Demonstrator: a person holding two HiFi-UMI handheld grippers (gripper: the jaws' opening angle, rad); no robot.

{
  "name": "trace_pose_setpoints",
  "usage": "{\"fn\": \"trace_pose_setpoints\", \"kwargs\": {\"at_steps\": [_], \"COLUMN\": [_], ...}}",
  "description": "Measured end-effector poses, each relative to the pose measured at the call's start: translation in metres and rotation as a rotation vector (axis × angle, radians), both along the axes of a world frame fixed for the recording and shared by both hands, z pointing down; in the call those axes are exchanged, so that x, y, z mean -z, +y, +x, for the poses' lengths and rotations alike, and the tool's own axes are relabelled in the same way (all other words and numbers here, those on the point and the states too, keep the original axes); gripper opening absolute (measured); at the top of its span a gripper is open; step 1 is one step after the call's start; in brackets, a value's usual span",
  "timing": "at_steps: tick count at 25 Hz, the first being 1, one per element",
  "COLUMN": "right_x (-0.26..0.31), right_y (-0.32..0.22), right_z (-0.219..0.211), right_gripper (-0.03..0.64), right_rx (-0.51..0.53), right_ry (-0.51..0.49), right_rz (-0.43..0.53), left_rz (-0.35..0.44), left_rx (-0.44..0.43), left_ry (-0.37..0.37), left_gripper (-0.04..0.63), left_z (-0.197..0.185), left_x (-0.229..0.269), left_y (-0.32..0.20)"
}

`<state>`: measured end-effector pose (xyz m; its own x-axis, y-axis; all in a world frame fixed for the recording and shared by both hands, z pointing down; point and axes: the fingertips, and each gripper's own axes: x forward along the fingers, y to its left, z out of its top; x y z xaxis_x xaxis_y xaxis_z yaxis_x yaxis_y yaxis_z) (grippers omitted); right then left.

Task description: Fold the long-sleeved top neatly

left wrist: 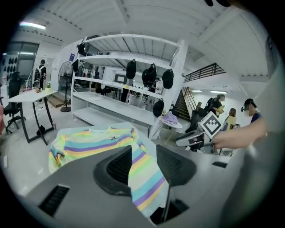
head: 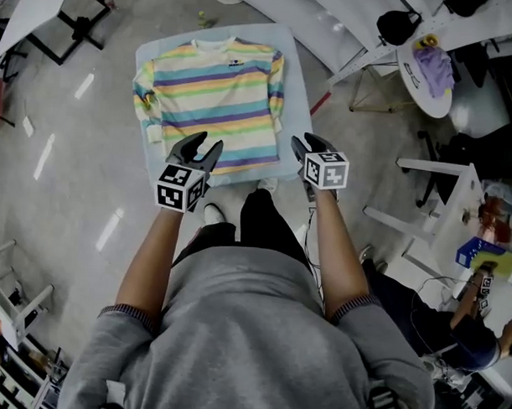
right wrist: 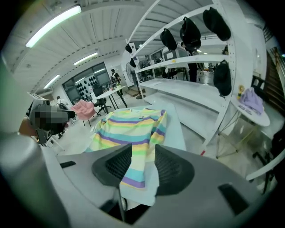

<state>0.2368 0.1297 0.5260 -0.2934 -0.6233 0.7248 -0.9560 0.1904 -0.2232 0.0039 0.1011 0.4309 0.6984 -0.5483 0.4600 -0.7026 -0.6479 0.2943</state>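
The long-sleeved top (head: 214, 93), striped in yellow, green, blue and purple, lies flat on a small pale table (head: 295, 83), collar at the far end and sleeves along its sides. My left gripper (head: 206, 142) hovers above the hem's near left corner, jaws apart and empty. My right gripper (head: 303, 141) hangs open over the table's near right corner, just off the hem. In the left gripper view the top (left wrist: 93, 141) shows beyond the open left gripper (left wrist: 143, 162). The right gripper view likewise shows the top (right wrist: 129, 129) past the open right gripper (right wrist: 143, 162).
A round white side table (head: 428, 67) with a purple cloth stands to the right. White shelving (left wrist: 133, 89) with dark bags runs behind the table. A black-legged desk (head: 53, 8) is at the far left. Another person (head: 486, 333) sits at the lower right.
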Motion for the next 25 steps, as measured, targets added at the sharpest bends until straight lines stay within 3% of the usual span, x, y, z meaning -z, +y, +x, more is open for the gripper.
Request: {"fn": "trace_pose_setpoints", "kwargs": {"at_steps": [13, 22, 25], "right_x": [-0.112, -0.165, -0.168], "right_y": [-0.045, -0.051, -0.051], "right_z": [-0.009, -0.014, -0.015], "right_gripper": [0.175, 0.125, 0.058], "right_rx": [0.106, 0.150, 0.184], "right_ry": [-0.104, -0.126, -0.150], "right_rz": [-0.201, -0.313, -0.335], "left_rz": [-0.147, -0.208, -0.216], "left_rx": [0.055, 0.101, 0.113], "left_ry": [-0.052, -0.079, -0.089], "left_gripper": [0.215, 0.215, 0.215], "left_z": [0.092, 0.111, 0.111], "left_x": [-0.078, -0.116, -0.121], "left_y": [-0.050, -0.057, -0.059]}}
